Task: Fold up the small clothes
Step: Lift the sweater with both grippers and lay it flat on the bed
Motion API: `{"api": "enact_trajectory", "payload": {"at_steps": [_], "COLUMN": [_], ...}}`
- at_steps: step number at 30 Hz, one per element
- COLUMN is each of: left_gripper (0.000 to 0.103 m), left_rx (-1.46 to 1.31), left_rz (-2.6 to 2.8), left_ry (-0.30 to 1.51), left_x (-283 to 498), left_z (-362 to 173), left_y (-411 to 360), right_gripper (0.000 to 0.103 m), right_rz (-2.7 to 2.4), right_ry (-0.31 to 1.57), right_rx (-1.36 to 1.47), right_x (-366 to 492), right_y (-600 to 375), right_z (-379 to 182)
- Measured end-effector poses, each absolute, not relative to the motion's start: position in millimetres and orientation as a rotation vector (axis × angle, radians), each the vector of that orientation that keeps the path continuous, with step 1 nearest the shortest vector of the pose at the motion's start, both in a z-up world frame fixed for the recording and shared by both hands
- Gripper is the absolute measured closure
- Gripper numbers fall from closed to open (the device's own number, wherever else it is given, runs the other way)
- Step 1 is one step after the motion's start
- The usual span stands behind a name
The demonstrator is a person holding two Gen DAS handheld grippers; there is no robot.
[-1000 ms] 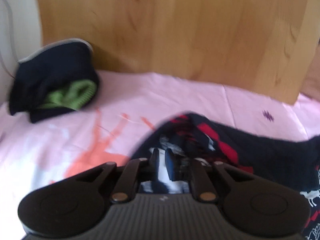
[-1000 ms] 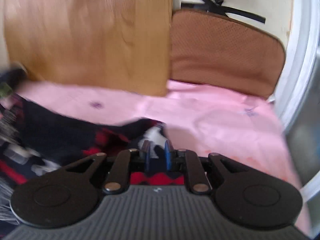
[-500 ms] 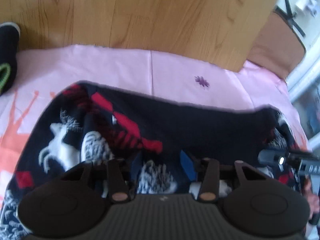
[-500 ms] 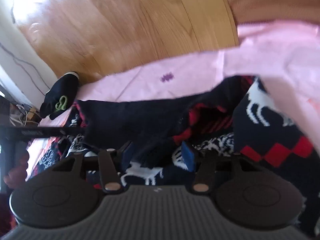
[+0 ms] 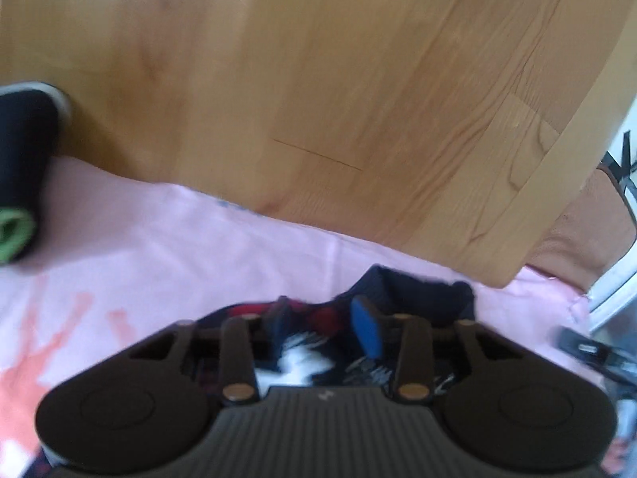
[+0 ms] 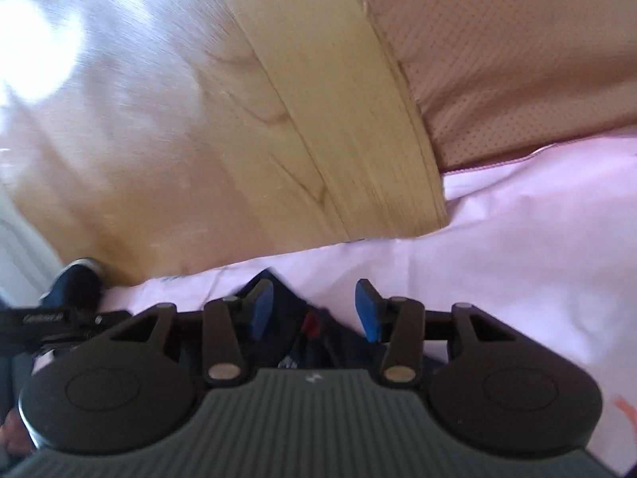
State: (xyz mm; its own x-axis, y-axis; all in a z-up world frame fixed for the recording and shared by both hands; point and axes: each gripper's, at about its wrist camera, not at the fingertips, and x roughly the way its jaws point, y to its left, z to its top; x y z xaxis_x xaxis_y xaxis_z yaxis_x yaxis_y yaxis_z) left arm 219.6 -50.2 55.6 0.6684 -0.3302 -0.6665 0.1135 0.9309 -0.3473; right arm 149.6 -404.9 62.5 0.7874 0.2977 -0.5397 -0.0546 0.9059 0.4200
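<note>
left wrist view — one patterned dark garment (image 5: 418, 298), one folded dark bundle (image 5: 20, 151).

Bed corner with sheet, headboard and cushion

A pink sheet (image 5: 223, 239) covers the near surface; it carries an orange print (image 5: 59, 342) at near left and a small orange mark (image 6: 625, 406) at near right in the right wrist view. A wooden headboard (image 5: 318, 91) stands upright along the far edge of the sheet, its grain running in long streaks, with bright glare on its left part in the right wrist view (image 6: 40, 32). To the right of the headboard, touching its end, a brown dotted cushion (image 6: 517, 51) rests on the sheet. Past the cushion at far right a white frame (image 5: 613, 290) shows, blurred.
</note>
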Motion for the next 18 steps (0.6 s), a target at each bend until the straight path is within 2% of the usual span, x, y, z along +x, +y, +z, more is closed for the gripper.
{"api": "enact_trajectory", "payload": {"at_steps": [10, 18], "left_gripper": [0.057, 0.055], "left_rx": [-0.113, 0.01], "left_rz": [-0.347, -0.338], "left_ry": [0.752, 0.73], "left_x": [92, 47], "left_z": [41, 19], "left_y": [-54, -73], "right_gripper": [0.052, 0.048], "right_rz": [0.07, 0.119], "right_ry": [0.569, 0.606], "right_rx": [0.097, 0.044], "right_x": [-61, -117], "right_y": [-425, -390], "right_z": [74, 53]}}
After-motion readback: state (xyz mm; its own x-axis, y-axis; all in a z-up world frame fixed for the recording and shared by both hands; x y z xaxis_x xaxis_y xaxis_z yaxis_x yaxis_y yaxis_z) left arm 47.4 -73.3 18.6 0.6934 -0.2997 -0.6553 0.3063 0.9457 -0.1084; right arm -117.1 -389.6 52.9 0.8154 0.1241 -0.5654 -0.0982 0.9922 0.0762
